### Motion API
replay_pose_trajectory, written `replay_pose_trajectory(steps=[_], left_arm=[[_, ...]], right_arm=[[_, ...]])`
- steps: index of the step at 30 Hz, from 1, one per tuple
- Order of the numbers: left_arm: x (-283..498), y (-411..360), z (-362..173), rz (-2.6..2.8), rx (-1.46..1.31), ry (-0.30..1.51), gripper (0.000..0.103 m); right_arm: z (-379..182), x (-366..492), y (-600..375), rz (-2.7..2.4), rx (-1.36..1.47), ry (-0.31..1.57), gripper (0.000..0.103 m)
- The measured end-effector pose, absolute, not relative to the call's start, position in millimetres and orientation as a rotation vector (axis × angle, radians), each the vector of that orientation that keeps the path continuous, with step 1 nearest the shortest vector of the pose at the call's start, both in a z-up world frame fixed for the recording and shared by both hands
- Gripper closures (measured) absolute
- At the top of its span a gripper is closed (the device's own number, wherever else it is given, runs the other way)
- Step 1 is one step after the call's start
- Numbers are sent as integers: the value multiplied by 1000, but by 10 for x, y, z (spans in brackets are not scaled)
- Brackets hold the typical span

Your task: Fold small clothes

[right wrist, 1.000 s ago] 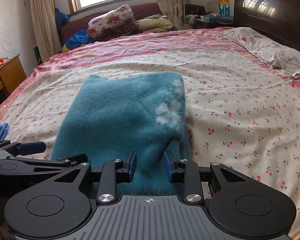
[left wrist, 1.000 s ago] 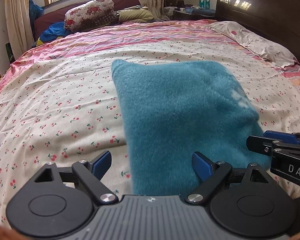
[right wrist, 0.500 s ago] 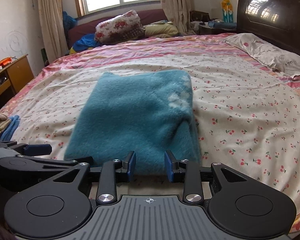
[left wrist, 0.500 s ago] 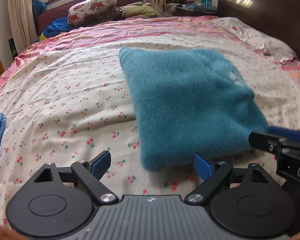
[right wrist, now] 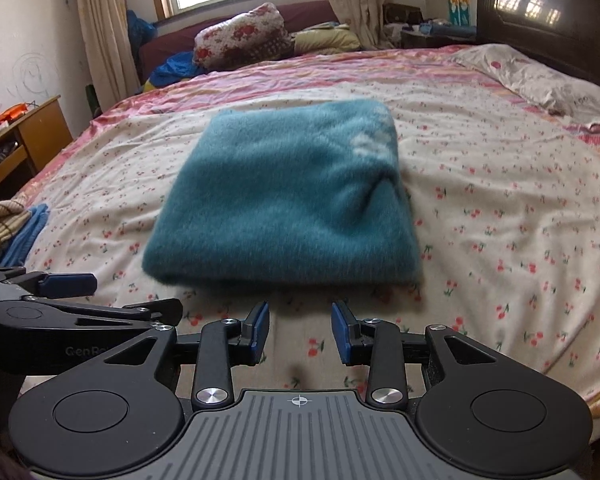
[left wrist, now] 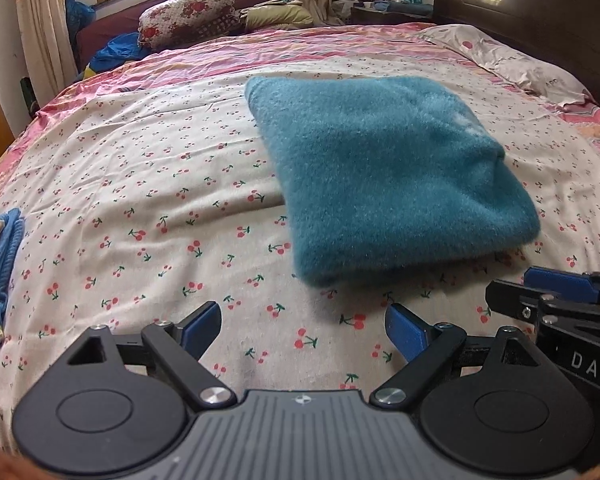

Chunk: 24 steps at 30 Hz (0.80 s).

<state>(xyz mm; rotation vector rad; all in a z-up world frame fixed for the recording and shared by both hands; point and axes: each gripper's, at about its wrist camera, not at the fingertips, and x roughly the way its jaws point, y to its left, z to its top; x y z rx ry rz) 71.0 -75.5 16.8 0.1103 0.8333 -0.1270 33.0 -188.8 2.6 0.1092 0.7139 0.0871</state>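
Observation:
A fluffy teal garment (left wrist: 380, 184) with a pale flower mark lies folded into a rough square on the cherry-print bedsheet (left wrist: 160, 208). My left gripper (left wrist: 302, 314) is open wide just short of the garment's near edge, with only sheet between its fingers. In the right wrist view the same garment (right wrist: 288, 200) lies ahead of my right gripper (right wrist: 300, 312), whose jaws stand partly open with nothing between them. Each gripper shows in the other's view: the right one (left wrist: 556, 284) at the right edge, the left one (right wrist: 68, 284) at the left edge.
A blue knit (left wrist: 0, 272) and a striped beige cloth (right wrist: 0, 224) lie piled at the bed's left edge. A pillow (right wrist: 540, 80) rests against the dark headboard (right wrist: 540, 8) at the right. A wooden desk (right wrist: 20, 140) stands left of the bed, with bundled bedding (right wrist: 240, 40) under the window.
Both grippers have drawn back from the teal garment. Its near edge, which lay between their fingers, now rests on the sheet ahead of them. The right jaws have widened a little.

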Motion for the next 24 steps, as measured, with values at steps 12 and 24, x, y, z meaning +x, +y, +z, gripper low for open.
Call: replay_pose_trajectory(steps=[12, 24], left_arm=[[633, -730, 184, -128, 104, 823, 8], [599, -740, 199, -116, 118, 816, 8]], right_arm=[[-4, 277, -1836, 102, 106, 719, 68], [-21, 254, -1826, 104, 113, 725, 68]])
